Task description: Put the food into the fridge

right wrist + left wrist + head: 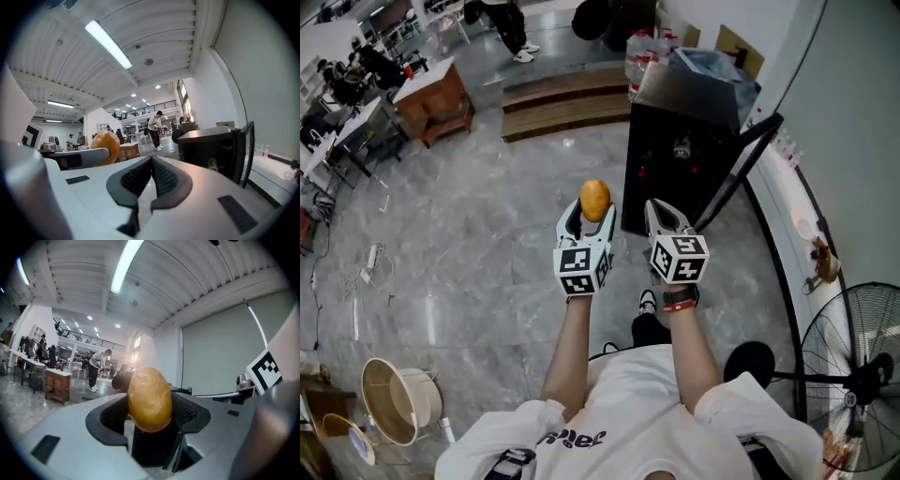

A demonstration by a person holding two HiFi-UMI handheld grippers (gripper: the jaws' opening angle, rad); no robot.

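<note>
Holding the oval, golden-orange food [594, 199] out in front, the left hand-held gripper [592, 219] is clamping it between its padded jaws, with much of the rounded body sticking out past the tips (it could be a potato or a roll; I cannot tell which). The right hand-held gripper [668, 218] is riding just beside it, its jaws pressed together on nothing. The black fridge [675, 173] is standing on the floor [487, 253] ahead and a little to the right. Its door [739, 167] is swung open to the right, so the food is hanging in the air, not yet inside the dark compartment.

The grip is probably the weak point. The skin is looking smooth and curved, so a tilt or jolt on the way down could be letting it squirt out and roll across the floor, while a harder squeeze might be bruising it. The open door is also standing near the right hand-held gripper's path, and a nudge could swing it. A small item [682, 147] is sitting inside (too small to name), and a careless reach might be knocking it over.
</note>
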